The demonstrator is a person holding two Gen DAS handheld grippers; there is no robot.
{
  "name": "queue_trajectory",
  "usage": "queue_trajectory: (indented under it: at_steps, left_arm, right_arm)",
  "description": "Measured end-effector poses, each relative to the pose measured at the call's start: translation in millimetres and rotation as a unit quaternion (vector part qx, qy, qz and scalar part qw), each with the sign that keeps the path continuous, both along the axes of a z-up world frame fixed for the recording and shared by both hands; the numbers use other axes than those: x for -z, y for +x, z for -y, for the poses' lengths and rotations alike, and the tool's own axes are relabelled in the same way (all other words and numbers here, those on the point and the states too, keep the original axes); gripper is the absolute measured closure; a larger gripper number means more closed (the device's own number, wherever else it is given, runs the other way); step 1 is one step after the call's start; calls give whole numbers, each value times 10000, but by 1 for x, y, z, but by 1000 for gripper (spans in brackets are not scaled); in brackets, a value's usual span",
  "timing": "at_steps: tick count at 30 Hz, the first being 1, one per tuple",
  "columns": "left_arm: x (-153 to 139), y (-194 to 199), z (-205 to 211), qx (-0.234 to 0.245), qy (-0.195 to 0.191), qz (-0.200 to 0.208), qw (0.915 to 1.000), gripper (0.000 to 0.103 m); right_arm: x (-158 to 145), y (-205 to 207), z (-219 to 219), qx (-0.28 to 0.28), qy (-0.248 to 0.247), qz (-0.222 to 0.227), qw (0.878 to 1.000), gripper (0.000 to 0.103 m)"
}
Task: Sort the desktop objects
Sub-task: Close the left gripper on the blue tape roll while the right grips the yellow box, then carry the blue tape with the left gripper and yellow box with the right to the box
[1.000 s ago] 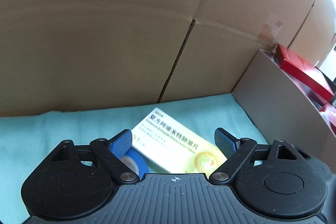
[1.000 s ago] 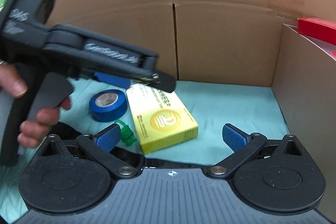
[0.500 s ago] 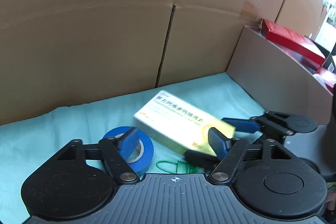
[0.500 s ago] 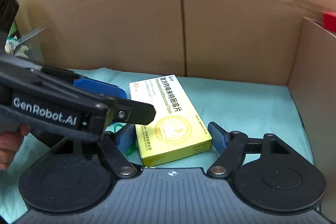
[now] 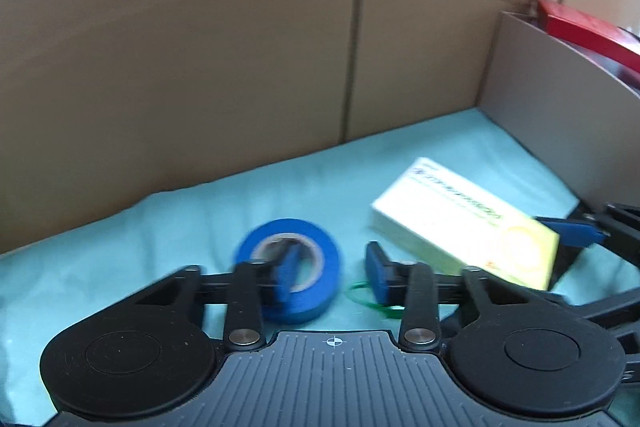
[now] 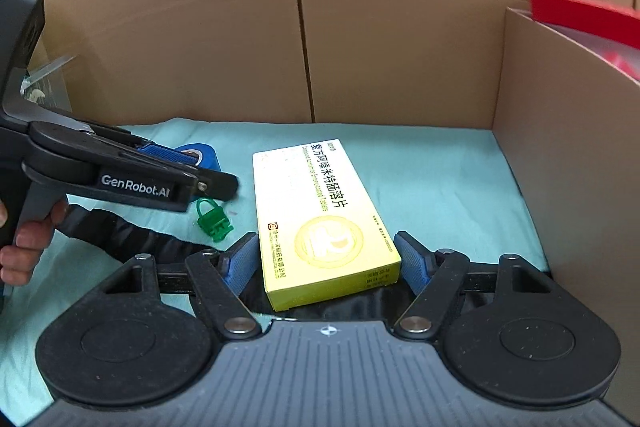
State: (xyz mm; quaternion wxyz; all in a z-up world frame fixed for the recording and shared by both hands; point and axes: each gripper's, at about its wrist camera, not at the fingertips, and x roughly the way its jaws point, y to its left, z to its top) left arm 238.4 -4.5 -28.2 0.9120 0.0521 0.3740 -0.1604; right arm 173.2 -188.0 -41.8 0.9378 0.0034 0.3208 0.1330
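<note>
Currently the cardboard box (image 6: 400, 47) walls in the teal cloth (image 6: 440, 179). Your right gripper (image 6: 324, 259) straddles the yellow medicine box (image 6: 320, 215), fingers spread, pads just off its sides. Your left gripper (image 5: 332, 271) is partly closed over the blue tape roll (image 5: 292, 267) (one pad inside the core, contact unclear). Green clip (image 6: 214, 219) lies between.

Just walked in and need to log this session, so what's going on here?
A person is sorting small items on a teal cloth walled in by cardboard, with a handheld gripper in each hand. The right gripper is open with its fingers on either side of a yellow medicine box, not visibly clamped on it. The left gripper is open too, with one finger over a blue tape roll. A small green padlock-shaped clip lies loose between them.
</note>
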Motion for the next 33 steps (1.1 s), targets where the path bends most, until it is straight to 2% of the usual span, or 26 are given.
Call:
queue_trajectory:
  at_steps: [3, 6, 9, 14, 18, 21, 22, 23, 24, 25, 27, 28, 32, 33]
  left_arm:
    - [1, 0, -11, 11, -231, -40, 9997, 84]
    - [-2, -9, -8, 121, -121, 9, 9999, 88]
    - [-6, -26, -9, 418, -228, -122, 9988, 91]
    - [-14, -69, -13, 844, 69, -28, 9964, 93]
    - [-20, -93, -10, 1144, 202, -60, 9932, 94]
    - [-16, -99, 2, 1249, 539, -25, 9907, 88]
    - [-16, -99, 7, 1264, 603, -41, 9901, 80]
    - [-15, -99, 10, 1290, 628, -46, 9896, 76]
    - [-14, -99, 11, 1301, 649, -40, 9894, 64]
    - [-12, -98, 15, 1283, 695, -23, 9893, 60]
    - [-6, -96, 22, 1287, 781, -11, 9886, 58]
    - [-4, -95, 23, 1252, 783, 3, 9890, 61]
    - [0, -89, 23, 1027, 489, -34, 9935, 60]
    - [0, -89, 23, 997, 511, -23, 9937, 71]
  right_arm:
    - [-1, -8, 1, 57, -18, -4, 10000, 27]
    - [-1, -19, 3, 90, -56, -25, 9999, 27]
    - [-2, -30, 8, 125, -86, -100, 9998, 27]
    - [-5, -60, 17, 113, -249, -250, 9993, 30]
    - [-6, -63, 17, 128, -293, -221, 9992, 29]
    - [-9, -53, 12, 125, -269, -145, 9995, 26]
    - [-11, -49, 9, 115, -244, -128, 9996, 26]
    - [-13, -45, 7, 101, -262, -105, 9996, 26]
    - [-13, -42, 5, 93, -316, -80, 9994, 26]
    - [-13, -38, 5, 113, -363, -81, 9992, 26]
    - [-10, -34, 5, 89, -401, -149, 9990, 26]
    - [-8, -32, 5, 120, -413, -202, 9989, 26]
    - [0, -39, 8, 153, -364, -186, 9990, 28]
    - [0, -41, 8, 165, -368, -173, 9990, 28]
